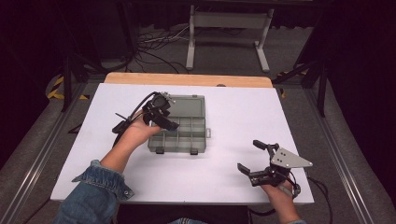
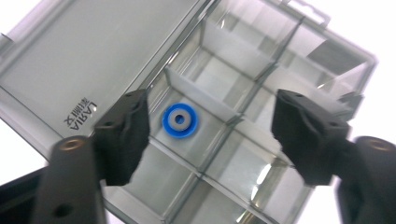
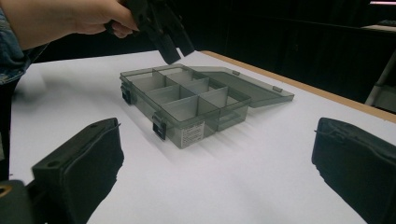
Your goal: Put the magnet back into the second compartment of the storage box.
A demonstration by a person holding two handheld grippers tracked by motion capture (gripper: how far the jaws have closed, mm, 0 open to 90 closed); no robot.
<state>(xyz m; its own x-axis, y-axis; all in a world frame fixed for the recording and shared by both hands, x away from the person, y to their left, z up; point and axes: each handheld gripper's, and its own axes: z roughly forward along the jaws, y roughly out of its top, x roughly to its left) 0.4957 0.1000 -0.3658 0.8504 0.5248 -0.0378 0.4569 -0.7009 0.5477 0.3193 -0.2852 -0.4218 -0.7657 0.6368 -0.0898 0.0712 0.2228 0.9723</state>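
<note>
A clear grey compartment box (image 1: 177, 148) lies open on the white table, its lid (image 1: 187, 105) folded flat behind it. My left gripper (image 1: 168, 122) hangs just above the box's left compartments, jaws open and pointing down. In the left gripper view a blue ring with a grey centre (image 2: 180, 120) lies on the floor of one compartment, below the gap between the jaws of the left gripper (image 2: 210, 126) and untouched. My right gripper (image 1: 247, 155) sits low at the table's front right, open and holding nothing. From the right gripper (image 3: 217, 158) the box (image 3: 187, 128) is seen ahead.
The white table top (image 1: 233, 112) has a wooden strip (image 1: 187, 79) along its far edge. Beyond it stand a metal frame (image 1: 229, 28) and floor cables. A denim sleeve (image 1: 95, 186) comes in at the front left.
</note>
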